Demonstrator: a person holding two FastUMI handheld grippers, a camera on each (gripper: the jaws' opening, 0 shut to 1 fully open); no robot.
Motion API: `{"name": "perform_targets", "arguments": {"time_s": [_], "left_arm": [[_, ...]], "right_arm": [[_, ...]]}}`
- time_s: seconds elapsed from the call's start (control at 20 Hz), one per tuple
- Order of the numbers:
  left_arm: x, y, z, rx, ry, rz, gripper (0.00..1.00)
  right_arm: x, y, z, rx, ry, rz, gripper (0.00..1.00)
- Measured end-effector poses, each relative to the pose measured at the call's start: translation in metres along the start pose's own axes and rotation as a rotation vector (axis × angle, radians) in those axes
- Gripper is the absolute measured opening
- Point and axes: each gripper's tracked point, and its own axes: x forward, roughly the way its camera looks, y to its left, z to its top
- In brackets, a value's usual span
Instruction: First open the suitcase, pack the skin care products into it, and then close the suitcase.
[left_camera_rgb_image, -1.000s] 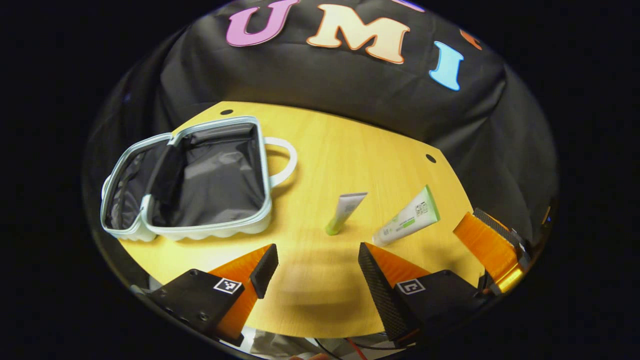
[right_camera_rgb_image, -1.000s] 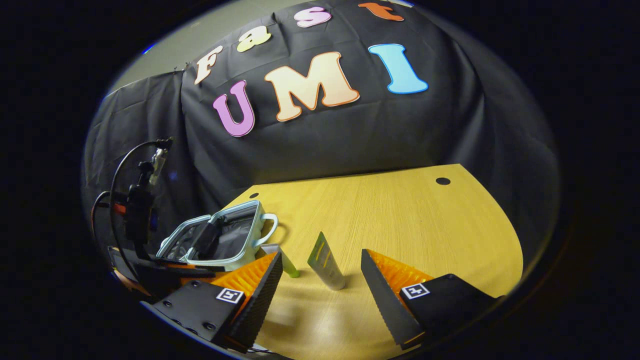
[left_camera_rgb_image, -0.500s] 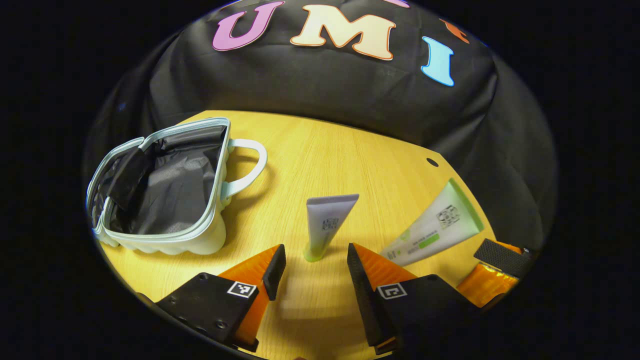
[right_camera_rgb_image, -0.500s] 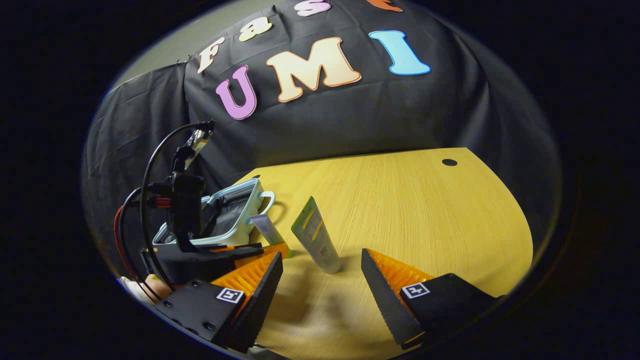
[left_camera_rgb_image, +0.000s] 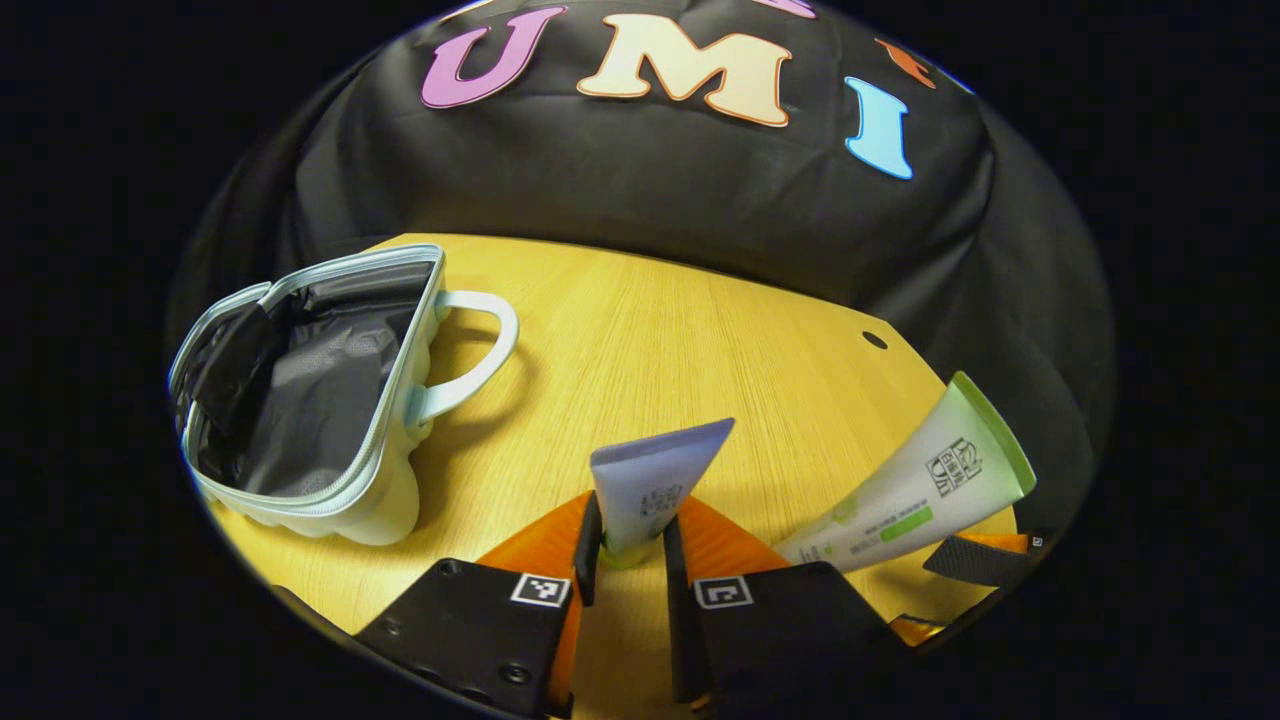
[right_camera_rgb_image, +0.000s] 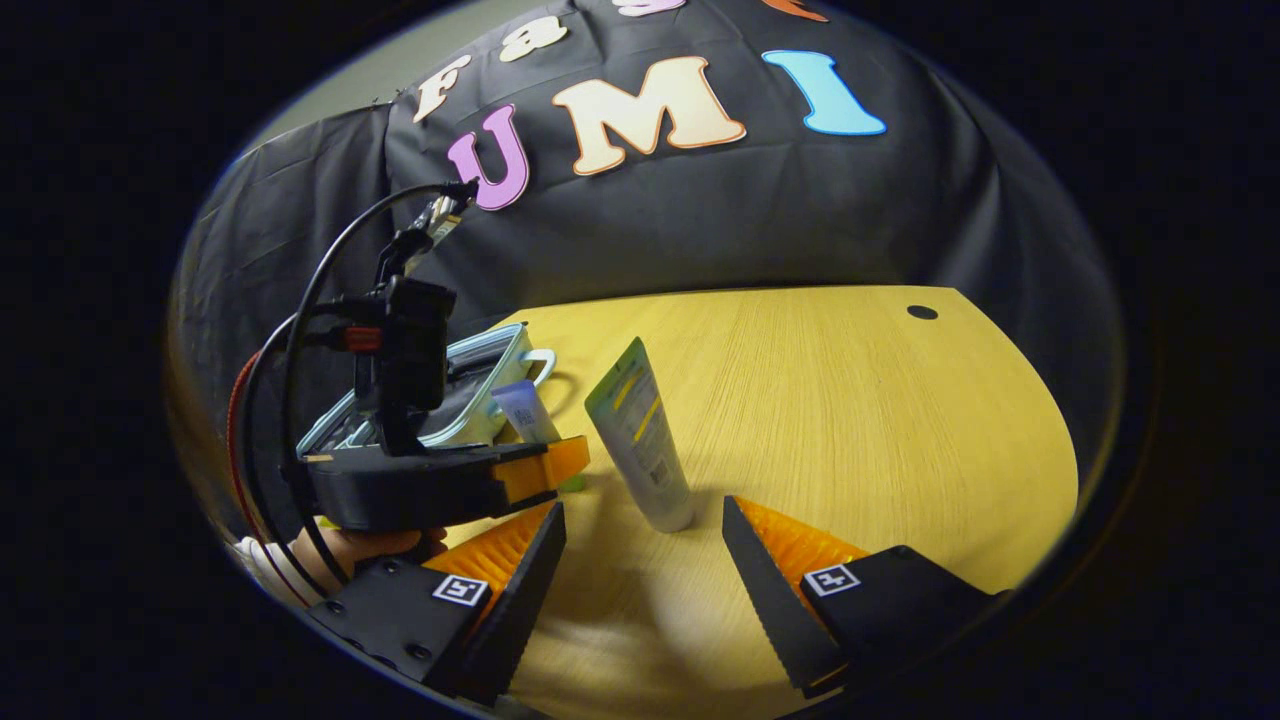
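In the left gripper view, the left gripper (left_camera_rgb_image: 630, 550) has its two fingers drawn close together around the lower end of a small grey tube (left_camera_rgb_image: 655, 485) that stands cap-down on the wooden table (left_camera_rgb_image: 700, 340). Both fingers sit right against the tube's green cap end and appear to press on it, one on each side. The tube's flat crimped end points up and slightly to the right.

To the right of it stands a larger white tube with a green band (left_camera_rgb_image: 915, 495), also cap-down and leaning right. A finger of the right gripper (left_camera_rgb_image: 975, 562) shows at the far right edge, just beside the base of that tube.

To the left on the table lies the pale blue suitcase (left_camera_rgb_image: 330, 400), a small zip case — open, its dark lining exposed, its handle toward the middle of the table. It is well apart from both tubes.

In the right gripper view, the right gripper (right_camera_rgb_image: 645, 555) has its fingers spread wide, holding nothing — the white tube (right_camera_rgb_image: 640, 440) stands just beyond the gap between them, untouched. Farther left, the left gripper (right_camera_rgb_image: 545, 470) and the hand (right_camera_rgb_image: 370, 548) holding it are seen at the small tube (right_camera_rgb_image: 522, 412), with the suitcase (right_camera_rgb_image: 480, 395) behind.
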Motion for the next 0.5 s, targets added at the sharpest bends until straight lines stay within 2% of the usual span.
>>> {"name": "perform_targets", "arguments": {"time_s": [0.05,0.1,0.15,0.2,0.3,0.45,0.5], "left_arm": [[-0.001,0.0,0.002,-0.002,-0.007,-0.001,0.28],[0.002,0.0,0.001,0.0,-0.002,-0.004,0.22],[0.002,0.0,0.0,0.003,-0.002,-0.002,0.2],[0.0,-0.002,0.002,0.006,-0.009,-0.009,0.18],[-0.007,-0.008,0.007,0.014,-0.017,-0.026,0.18],[-0.02,-0.015,0.019,0.009,-0.031,-0.054,0.17],[-0.024,-0.018,0.024,0.003,-0.04,-0.061,0.17]], "right_arm": [[0.002,0.001,-0.001,-0.002,0.001,0.001,0.94],[0.003,0.001,0.0,-0.004,0.0,0.003,0.99],[0.006,0.001,0.0,-0.006,-0.002,0.004,0.98],[0.01,0.001,0.001,-0.006,-0.003,0.005,0.94],[0.019,0.001,0.003,-0.005,-0.005,0.007,0.98],[0.034,0.003,0.004,-0.006,-0.015,0.015,0.98],[0.038,0.004,0.005,-0.002,-0.024,0.02,0.95]]}}
